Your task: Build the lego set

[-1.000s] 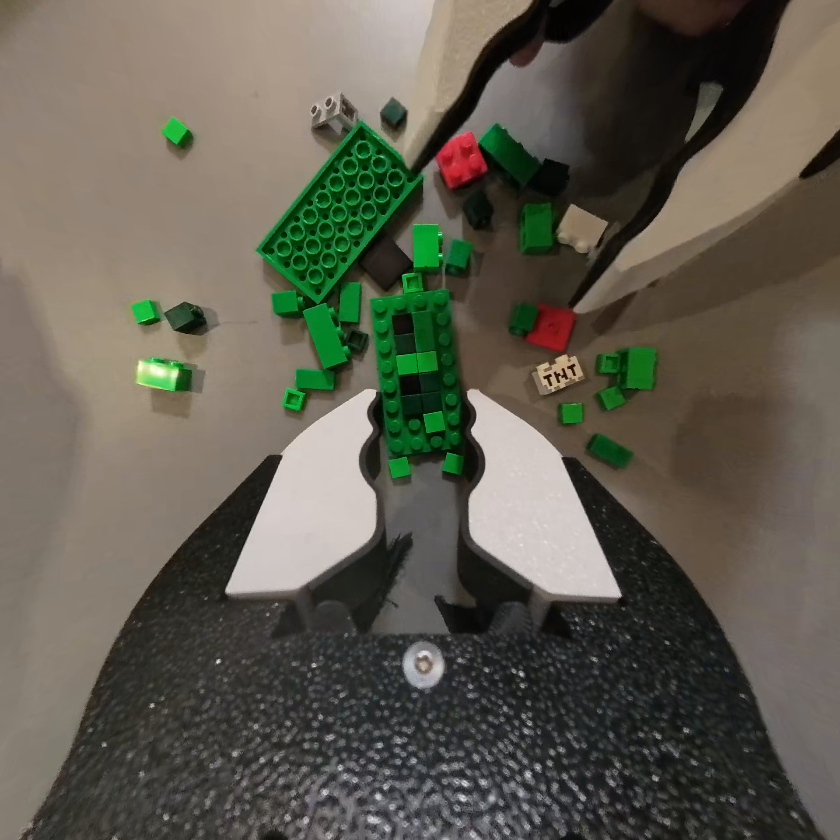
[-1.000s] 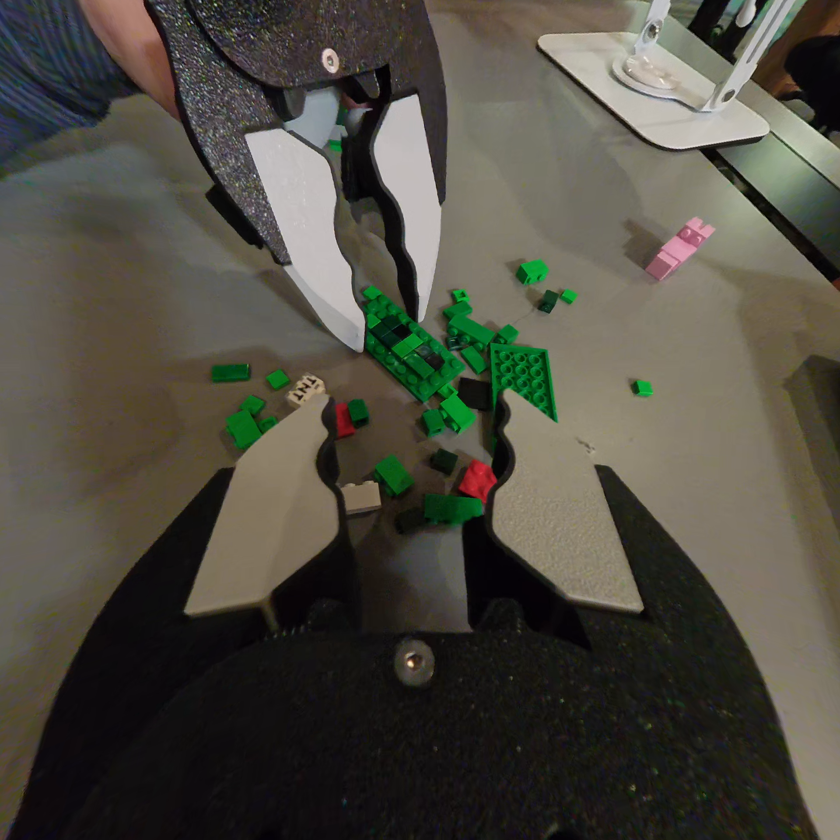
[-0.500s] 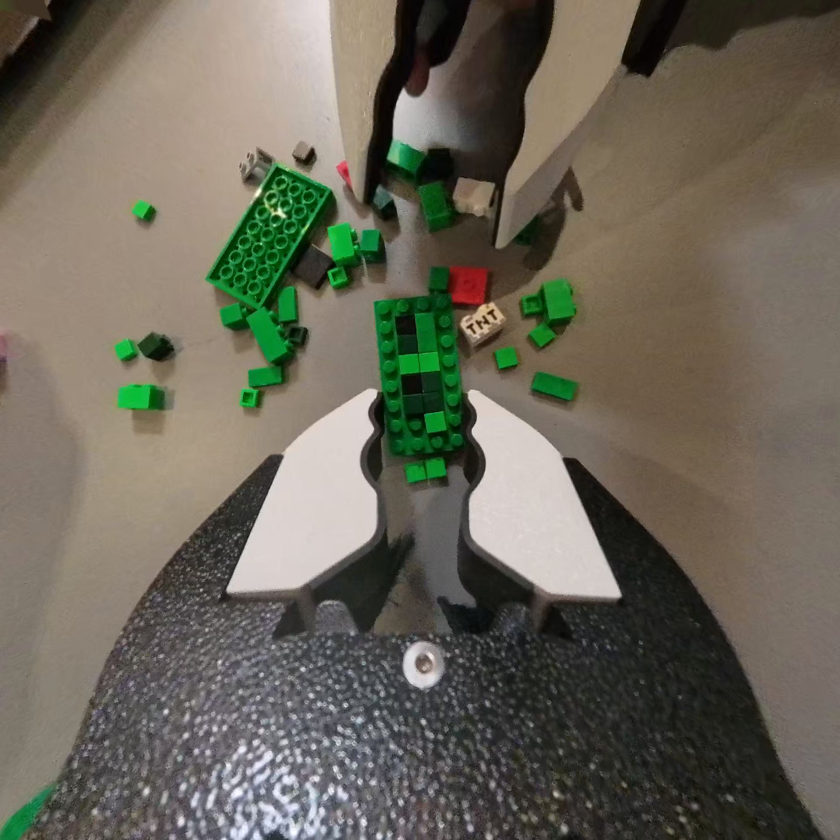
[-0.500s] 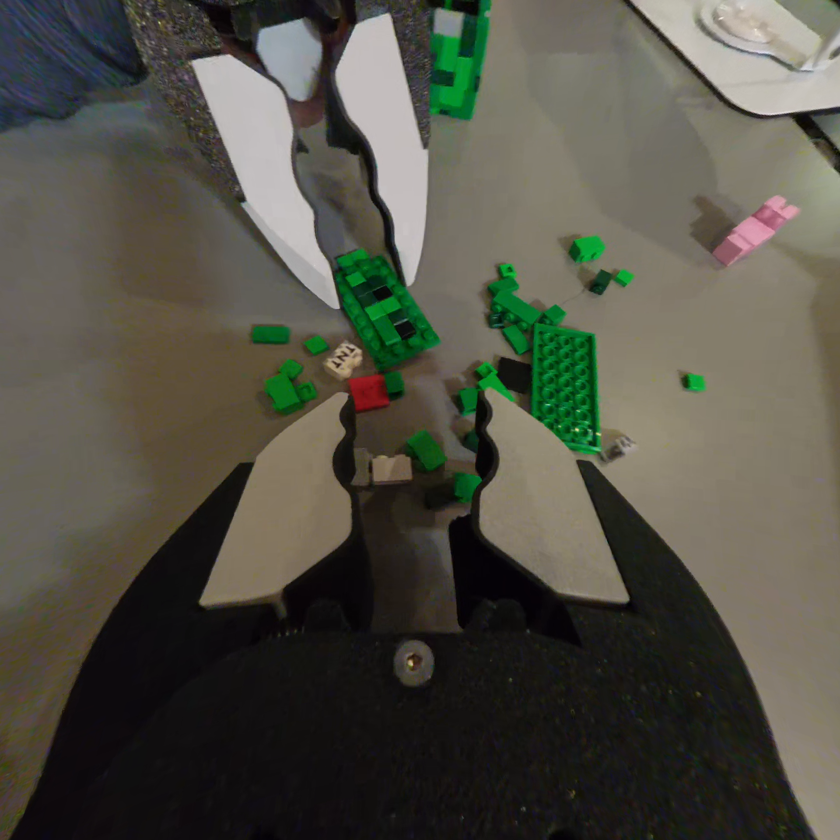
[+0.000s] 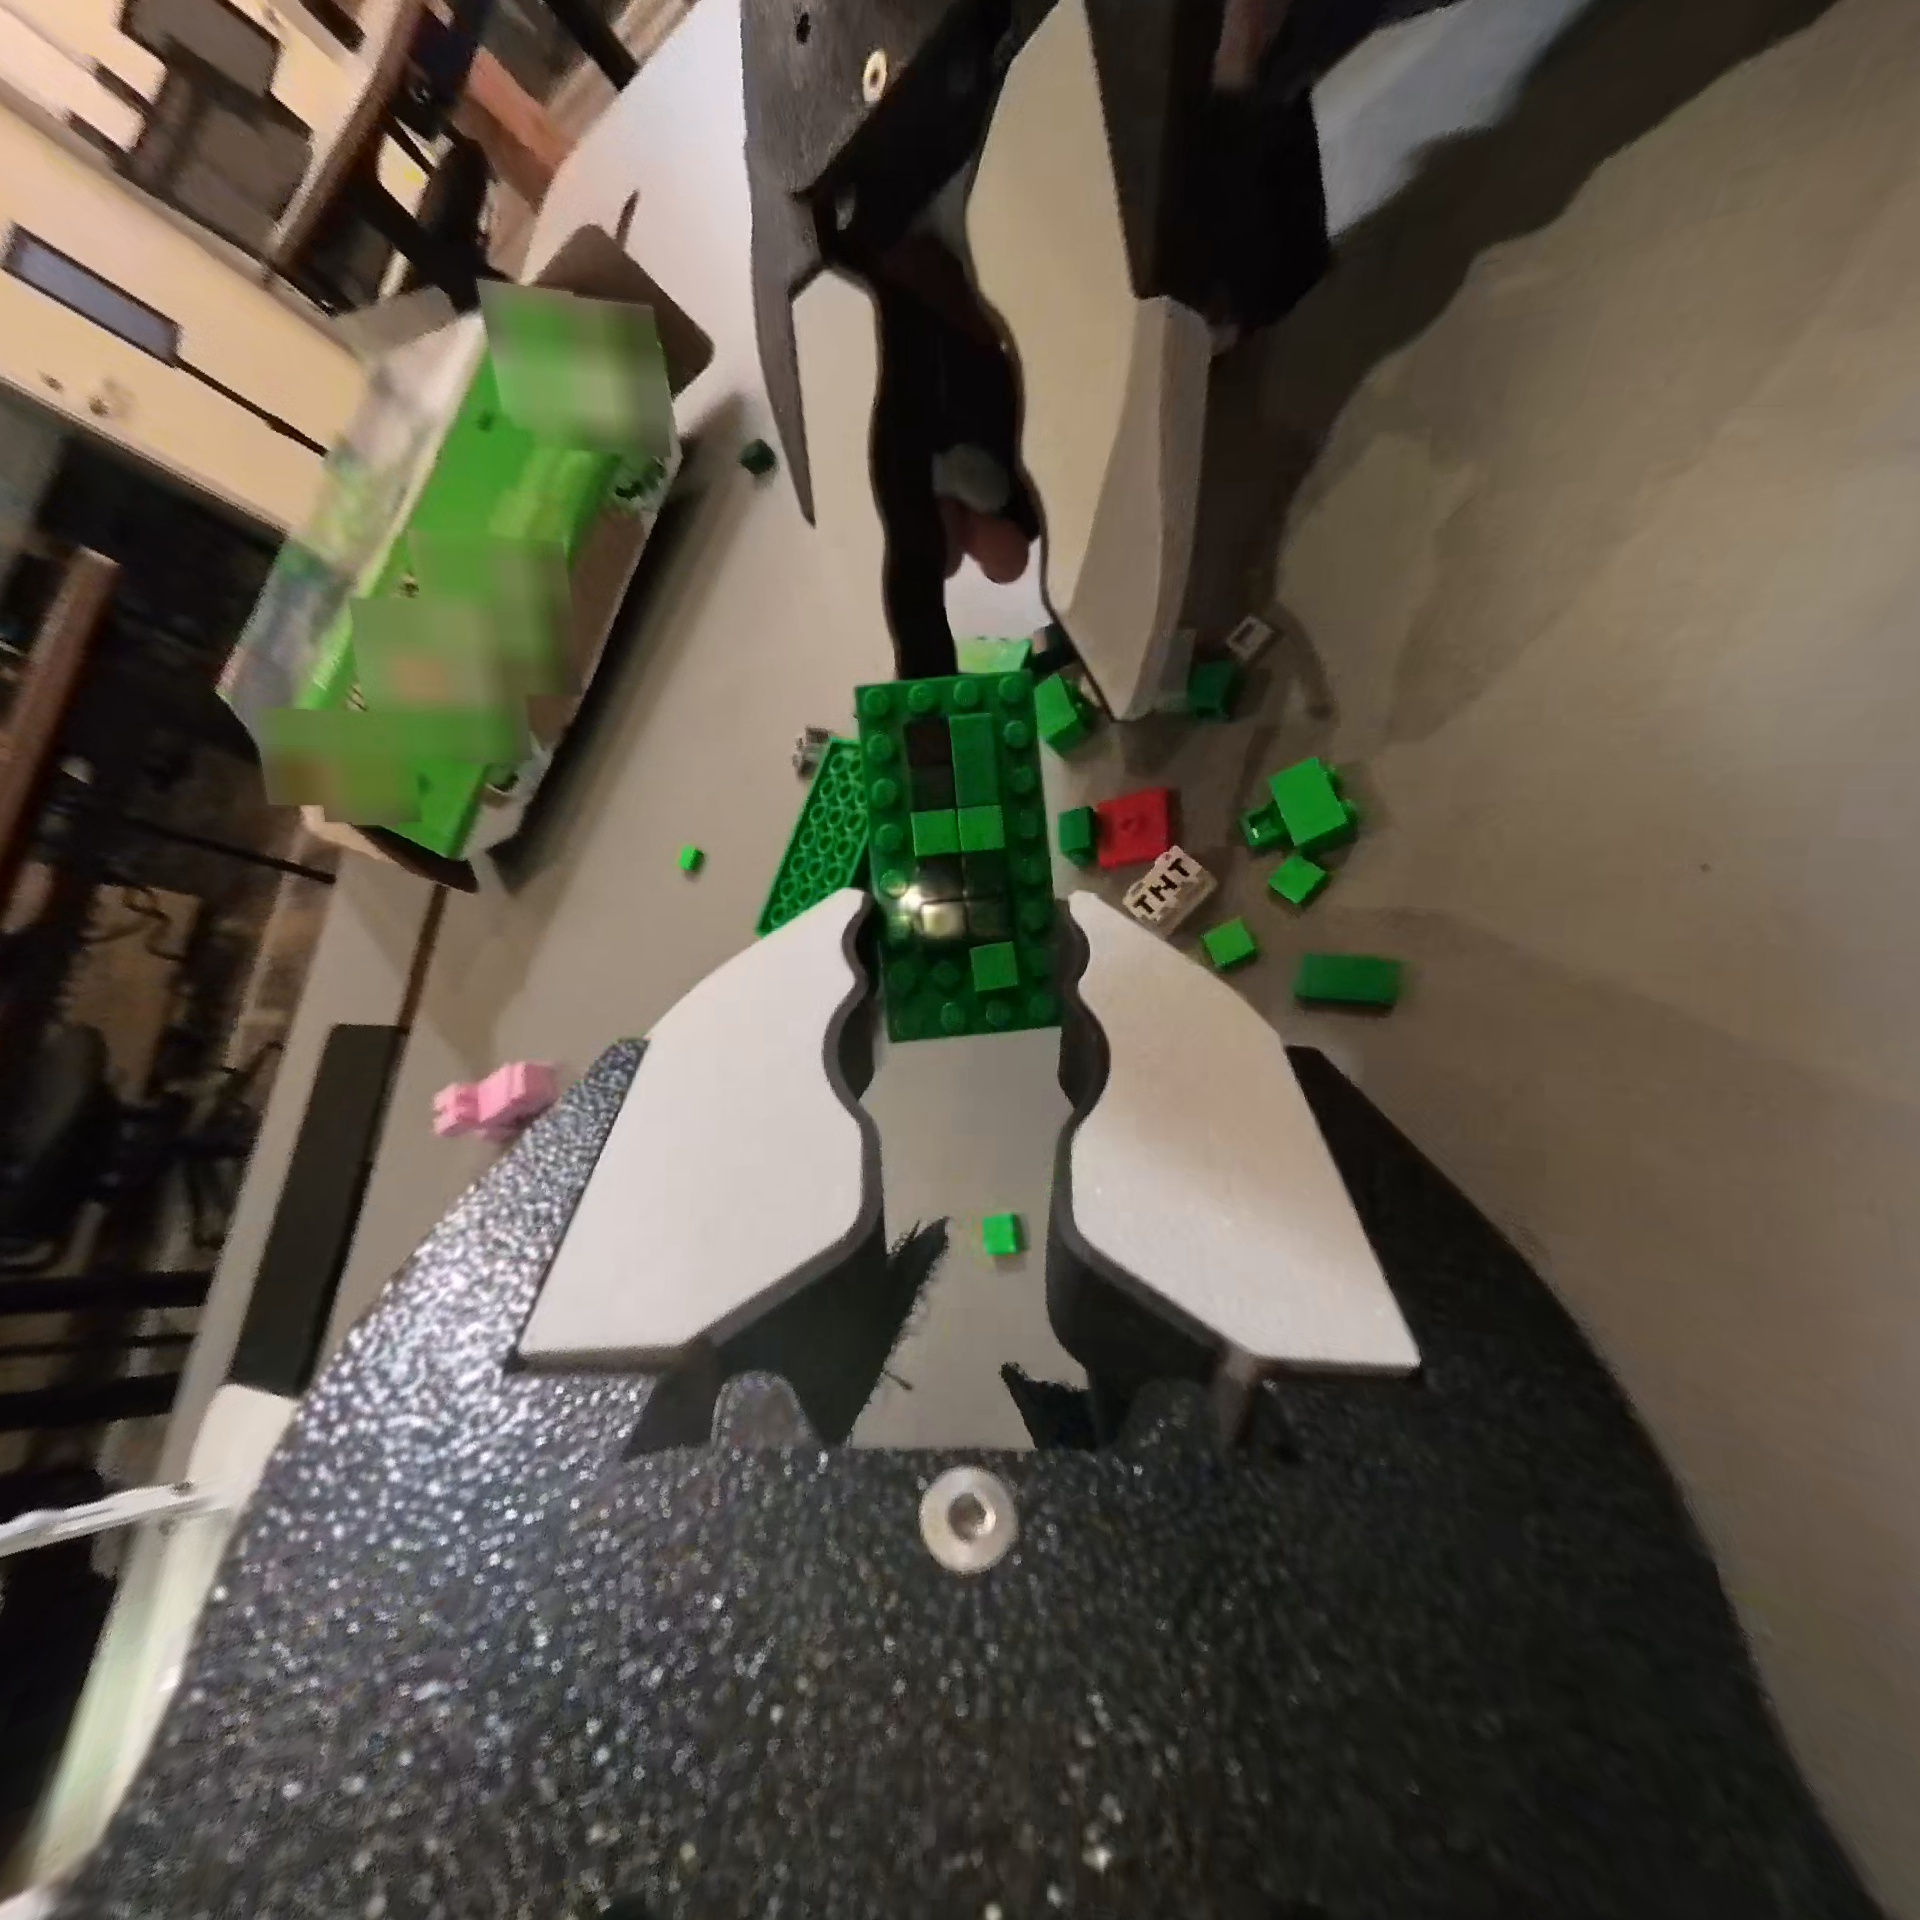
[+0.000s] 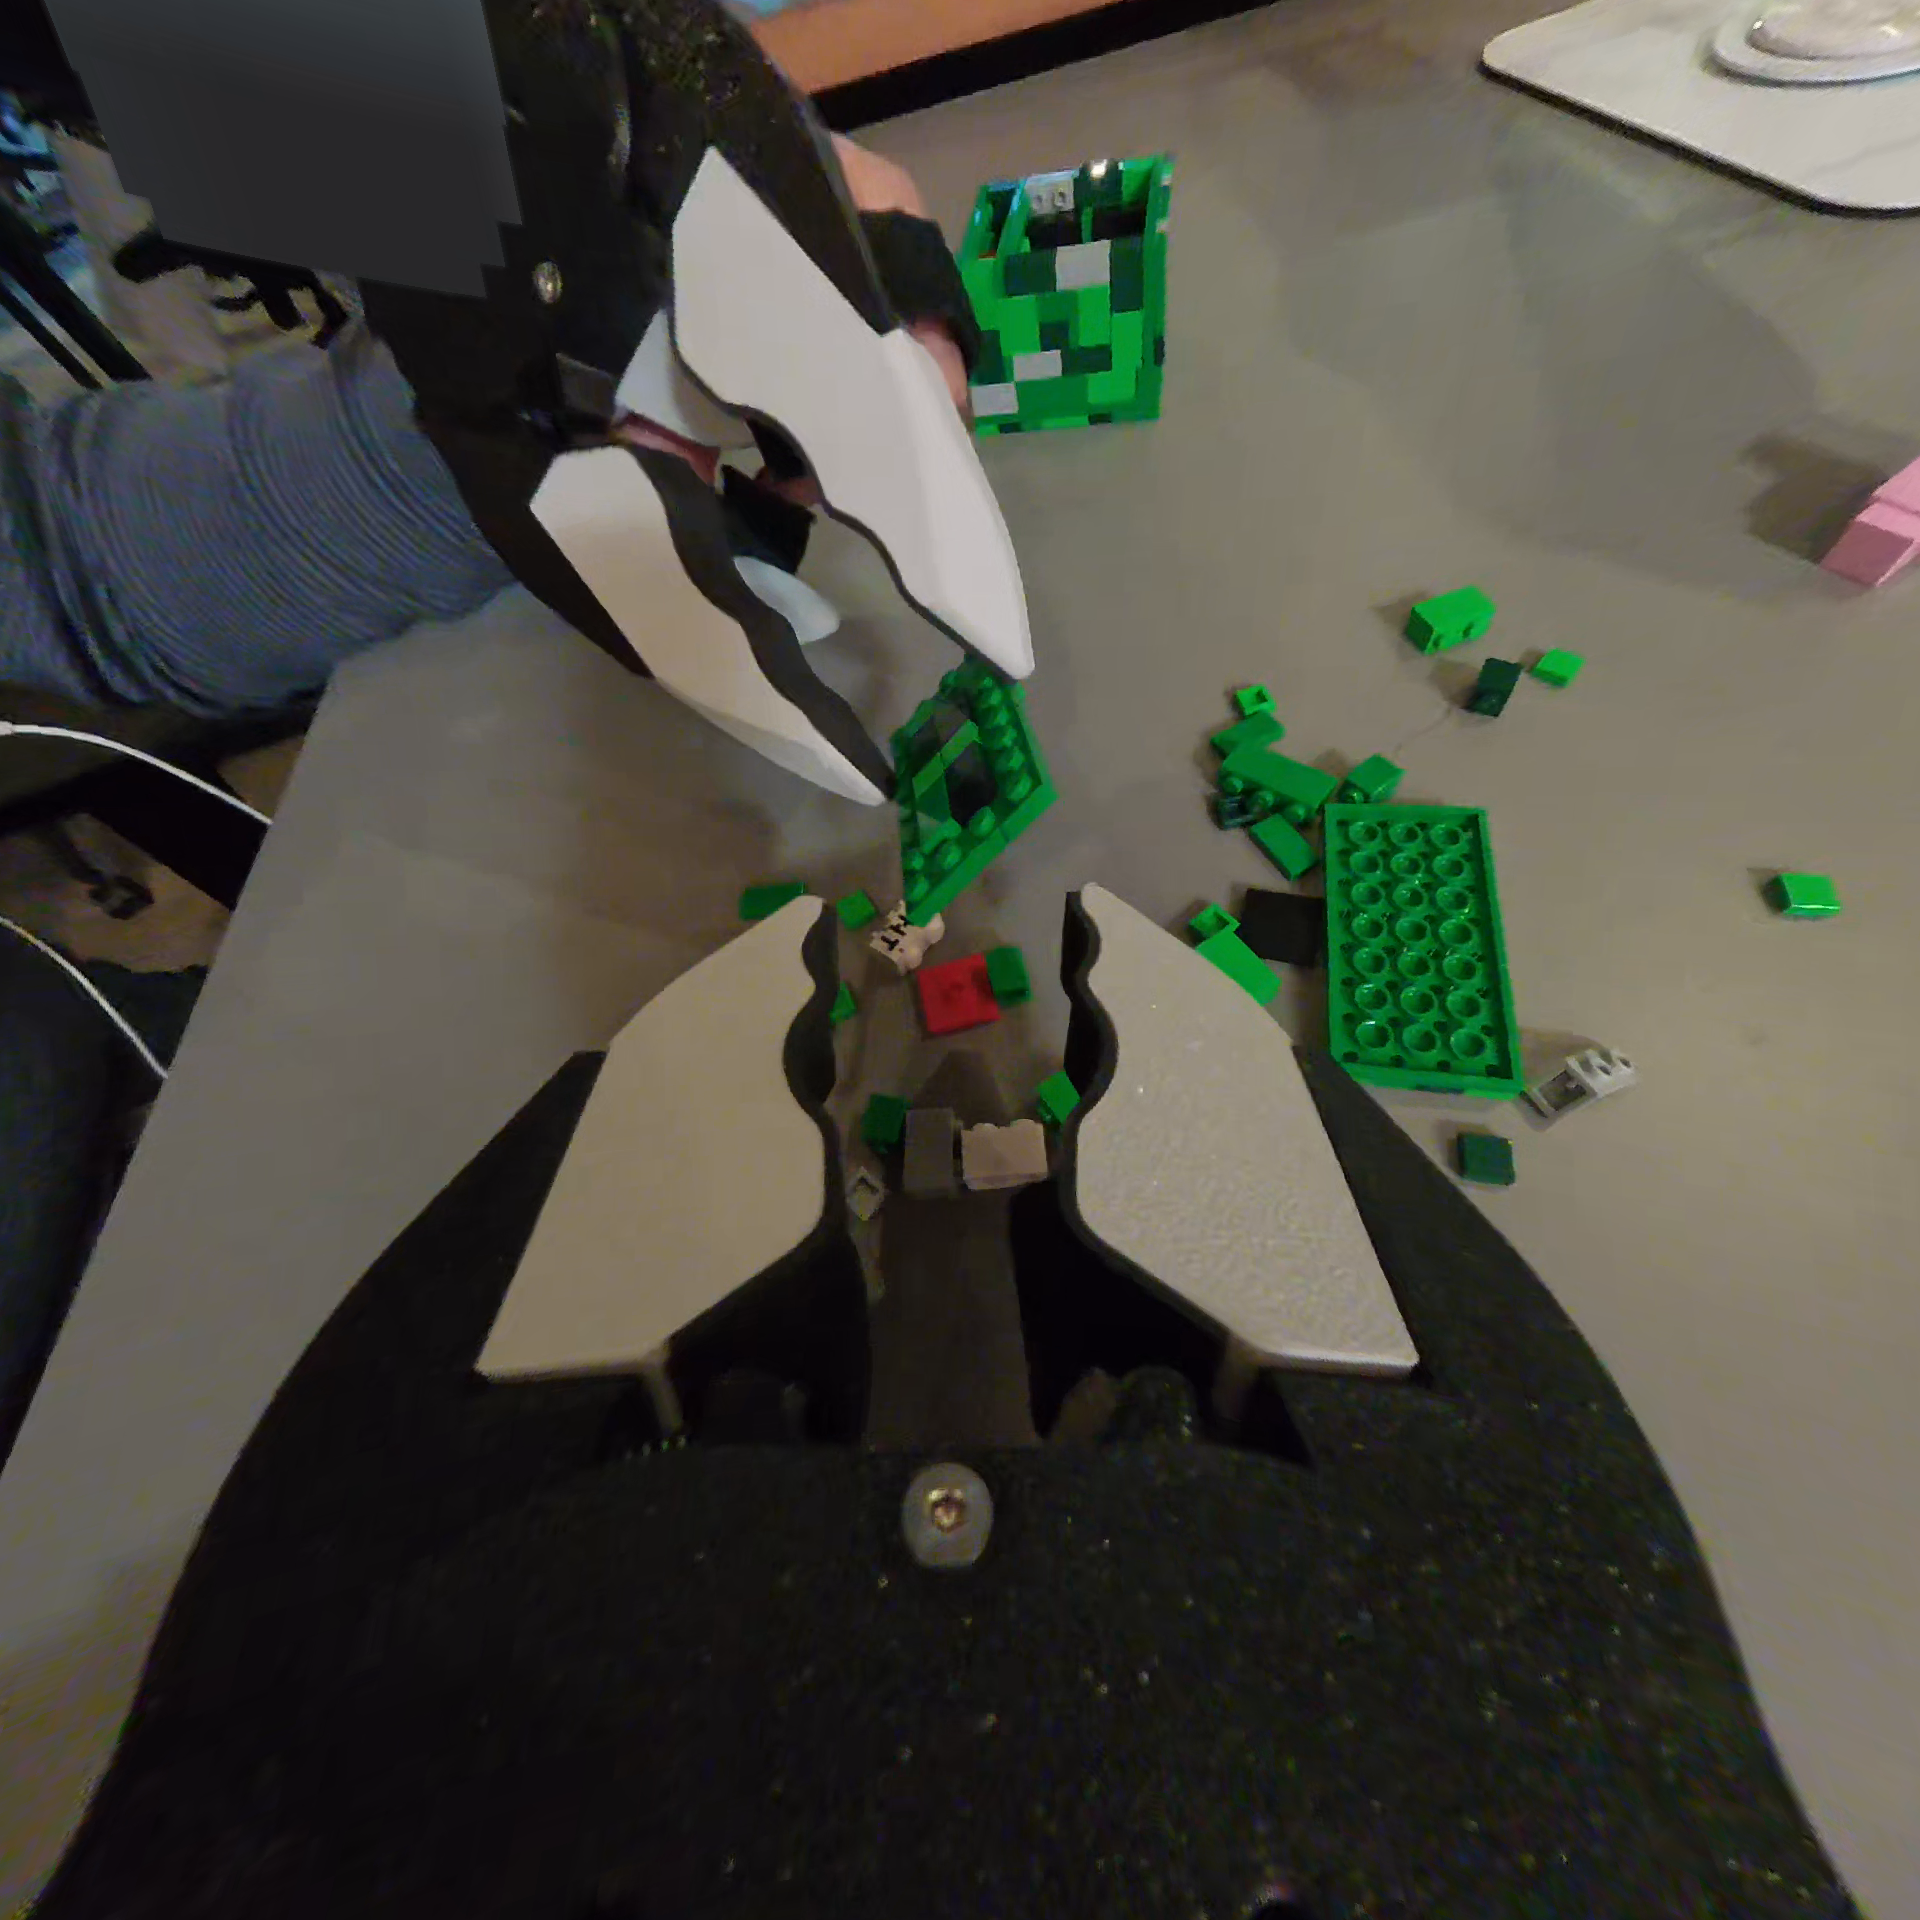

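Observation:
My left gripper [image 5: 966, 935] is shut on a green panel [image 5: 961, 831] with dark and light green tiles. It holds the panel by its long edges, lifted off the table and tilted on edge, as the right wrist view shows [image 6: 971, 790]. My right gripper [image 6: 948, 914] is open and empty, low over loose bricks just in front of the panel. Its fingers [image 5: 1122, 499] show at the top of the left wrist view. A built green block body [image 6: 1070, 301] stands upright behind the left gripper [image 6: 951, 727].
A large studded green plate [image 6: 1418, 945] lies to the right among several loose green bricks. A red tile [image 6: 956, 995], a lettered white brick [image 6: 904, 935] and grey bricks [image 6: 977, 1153] lie between my right fingers. A pink figure [image 6: 1881, 530] and a white stand base [image 6: 1714, 94] are far right. Both grippers' tips are roughly 20 cm from the built green block body [image 6: 1070, 301].
My left gripper has lifted the green panel off the table and tilted it up on edge. My right gripper has drawn back and risen, staying open.

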Tool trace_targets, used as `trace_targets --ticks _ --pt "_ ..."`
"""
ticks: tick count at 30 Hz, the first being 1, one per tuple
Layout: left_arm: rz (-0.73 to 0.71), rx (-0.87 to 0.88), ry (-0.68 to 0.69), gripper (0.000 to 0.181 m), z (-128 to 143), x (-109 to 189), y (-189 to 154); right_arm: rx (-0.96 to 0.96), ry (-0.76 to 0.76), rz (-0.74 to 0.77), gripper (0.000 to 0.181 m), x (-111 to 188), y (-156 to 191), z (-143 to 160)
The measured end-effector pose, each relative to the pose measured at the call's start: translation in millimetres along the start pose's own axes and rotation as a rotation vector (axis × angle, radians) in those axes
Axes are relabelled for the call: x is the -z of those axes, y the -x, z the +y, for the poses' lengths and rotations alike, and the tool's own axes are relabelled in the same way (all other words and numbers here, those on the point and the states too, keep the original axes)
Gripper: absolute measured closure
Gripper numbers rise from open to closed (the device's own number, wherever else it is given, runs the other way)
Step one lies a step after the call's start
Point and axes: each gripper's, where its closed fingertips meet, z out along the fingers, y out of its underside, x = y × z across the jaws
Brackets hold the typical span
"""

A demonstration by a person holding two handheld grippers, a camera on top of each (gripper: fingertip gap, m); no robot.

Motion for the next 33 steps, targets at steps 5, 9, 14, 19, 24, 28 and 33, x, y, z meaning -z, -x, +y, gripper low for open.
trace_targets --ticks 5,9,14,19,24,28,33 --pt "-0.058 -0.125 0.023 0.15 -2 -4 -1 -0.133 -0.089 -0.076 0.145 0 2 -10" --pt "-0.12 -0.182 0.02 0.149 -7 -4 3 -0.195 -0.11 -0.09 0.15 -2 -1 -12" --pt "-0.185 -0.219 0.027 0.15 -11 -4 9 -0.179 -0.148 -0.061 0.172 -4 -3 -18" --pt "-0.199 -0.241 0.042 0.15 -9 -4 10 -0.18 -0.139 -0.022 0.17 -5 -6 -19" --pt "-0.21 -0.273 0.051 0.15 -11 -6 8 -0.204 -0.11 -0.04 0.137 -8 -3 -18" --pt "-0.218 -0.268 0.044 0.15 -12 -5 9 -0.185 -0.125 0.011 0.143 -7 -9 -19" --pt "-0.235 -0.271 0.034 0.15 -14 -3 11 -0.193 -0.153 0.027 0.142 -3 -14 -23"
